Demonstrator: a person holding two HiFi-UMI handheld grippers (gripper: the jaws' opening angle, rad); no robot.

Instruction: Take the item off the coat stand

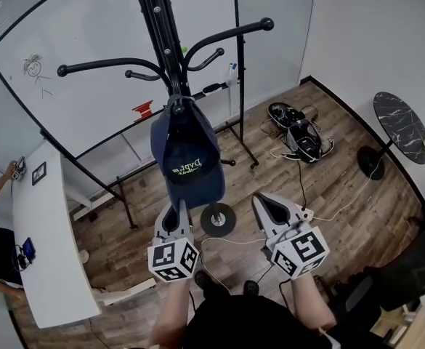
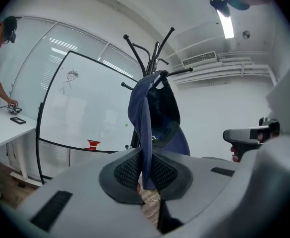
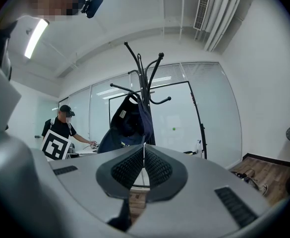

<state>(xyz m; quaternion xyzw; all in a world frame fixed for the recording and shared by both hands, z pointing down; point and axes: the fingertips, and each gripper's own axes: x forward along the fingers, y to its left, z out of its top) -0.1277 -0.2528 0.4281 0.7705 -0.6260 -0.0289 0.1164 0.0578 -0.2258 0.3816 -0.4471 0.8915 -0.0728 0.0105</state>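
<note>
The jaws of the left gripper (image 2: 145, 170) are pinched on the bottom edge of the blue cap (image 1: 187, 157), which is hung on a hook of the coat stand (image 1: 163, 27). The cap should be lifted up first, so the hook is cleared, then pulled away. The right gripper (image 3: 144, 166) jaws are pressed together, and nothing is held.

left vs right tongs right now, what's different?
The left tongs are clamped on the lower edge of the navy cap, while the right tongs are closed on nothing. The left tongs reach up to the cap; the right tongs sit off to its side, clear of it. Both point up toward the coat stand, where the cap hangs.
</note>
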